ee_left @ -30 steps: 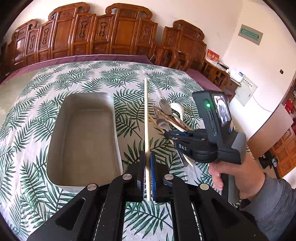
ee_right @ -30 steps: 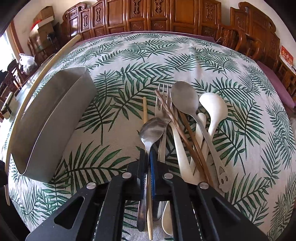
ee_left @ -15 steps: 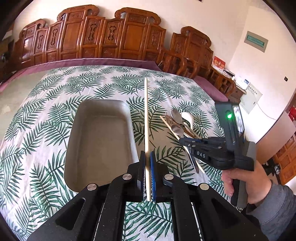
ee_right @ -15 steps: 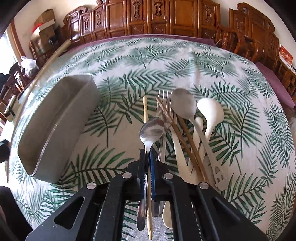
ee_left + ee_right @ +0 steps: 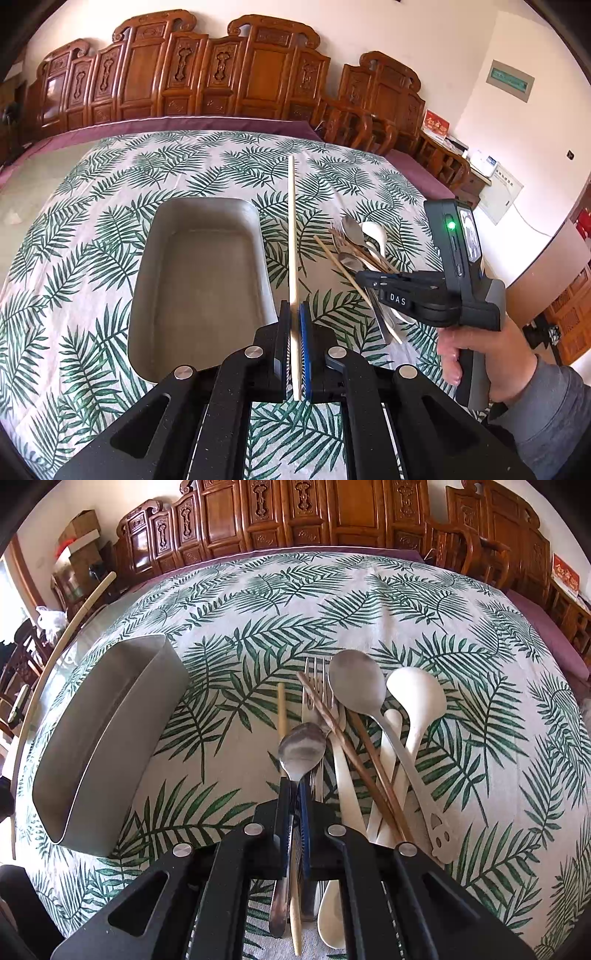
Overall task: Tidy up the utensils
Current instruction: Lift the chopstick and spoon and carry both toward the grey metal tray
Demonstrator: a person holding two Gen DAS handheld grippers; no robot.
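Observation:
My left gripper (image 5: 294,308) is shut on a pale wooden chopstick (image 5: 292,229) and holds it in the air just right of the grey metal tray (image 5: 199,280). The chopstick points away from me. My right gripper (image 5: 294,784) is shut on the handle of a small metal spoon (image 5: 301,747) and holds it above the pile of utensils. The pile holds a large metal spoon (image 5: 356,685), a white ladle (image 5: 415,698), a fork (image 5: 316,686), brown chopsticks (image 5: 347,738) and a pale chopstick (image 5: 282,712). The tray (image 5: 107,731) is empty in both views.
The table carries a cloth with green palm leaves (image 5: 110,184). Carved wooden chairs (image 5: 221,74) line its far side. The right gripper's body and hand (image 5: 461,288) hover right of the tray over the pile (image 5: 362,251).
Both grippers have risen and pulled back from the table. The left gripper and its chopstick now sit higher, with the tray further left of centre. The spoon has come up with the right gripper.

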